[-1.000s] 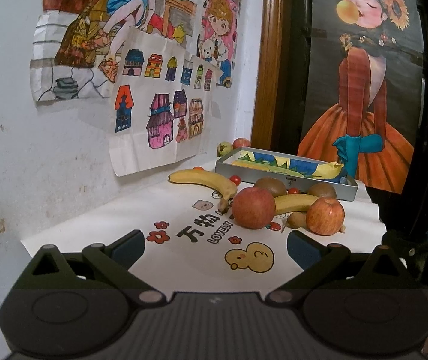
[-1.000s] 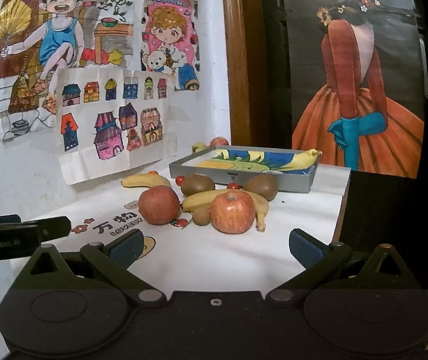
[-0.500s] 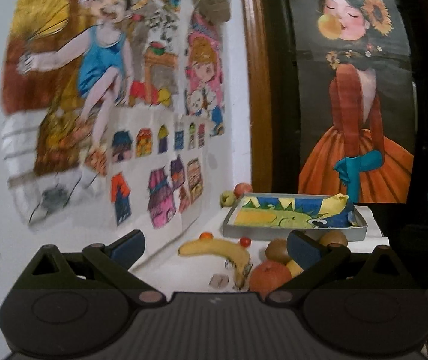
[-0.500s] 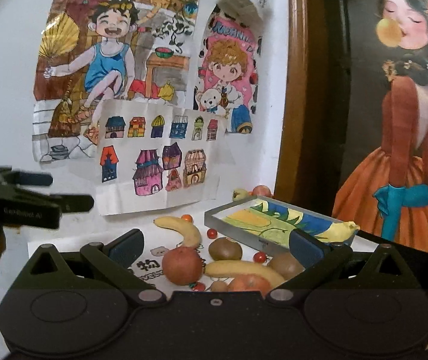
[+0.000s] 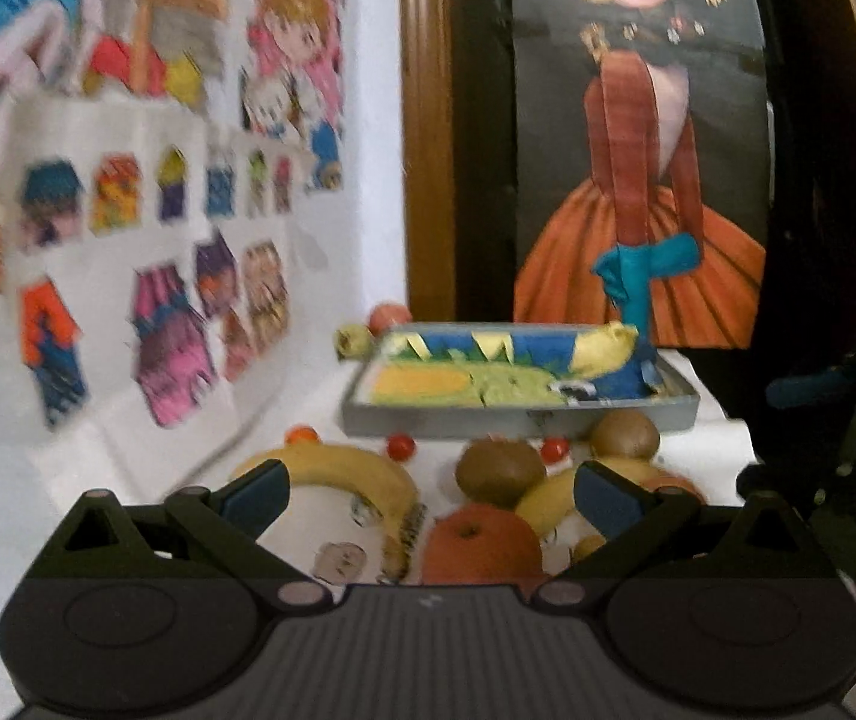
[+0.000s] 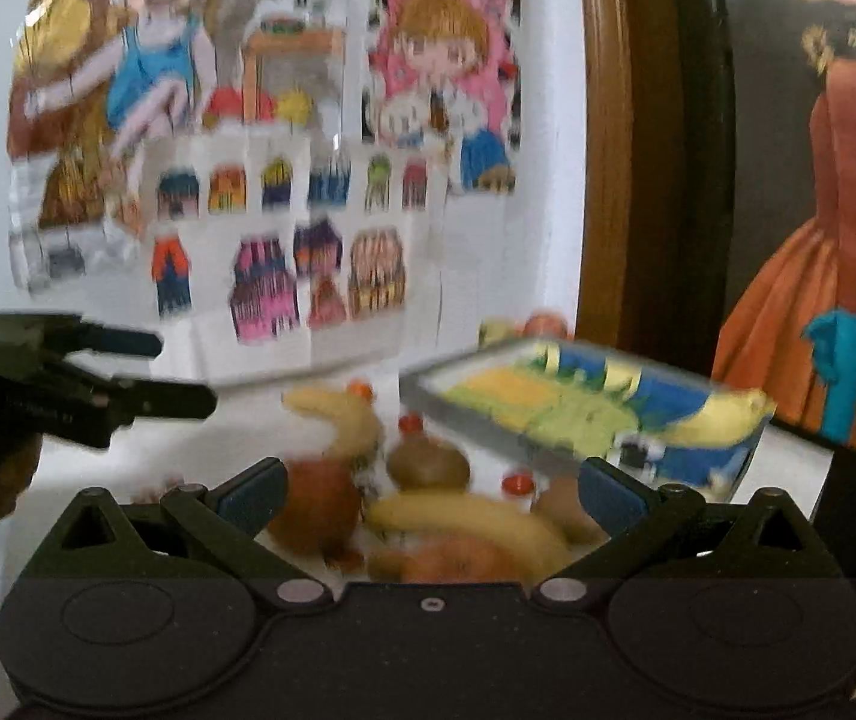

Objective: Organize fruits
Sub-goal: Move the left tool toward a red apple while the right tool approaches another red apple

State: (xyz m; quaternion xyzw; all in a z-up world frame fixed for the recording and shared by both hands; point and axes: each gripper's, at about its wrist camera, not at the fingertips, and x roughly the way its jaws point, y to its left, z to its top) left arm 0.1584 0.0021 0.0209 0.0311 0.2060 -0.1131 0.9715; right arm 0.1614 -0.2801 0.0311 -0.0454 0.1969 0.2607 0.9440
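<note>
Both views blurred. Left tool [image 5: 428, 489] released, nothing between its fingers; beyond its left finger a banana [image 5: 338, 471], partly cut off. Between the fingers an apple [image 5: 478, 546] and kiwi [image 5: 499, 468], lower edges hidden by the tool body. Farther ahead a tray [image 5: 517, 414]. Right tool [image 6: 428, 492] also released, empty, fruit pile ahead smeared: apple [image 6: 320, 510], banana [image 6: 463, 519], second apple hard to make out.

Both the left gripper [image 5: 428, 489] and the right gripper [image 6: 430, 489] hold their jaws wide apart, empty.
</note>
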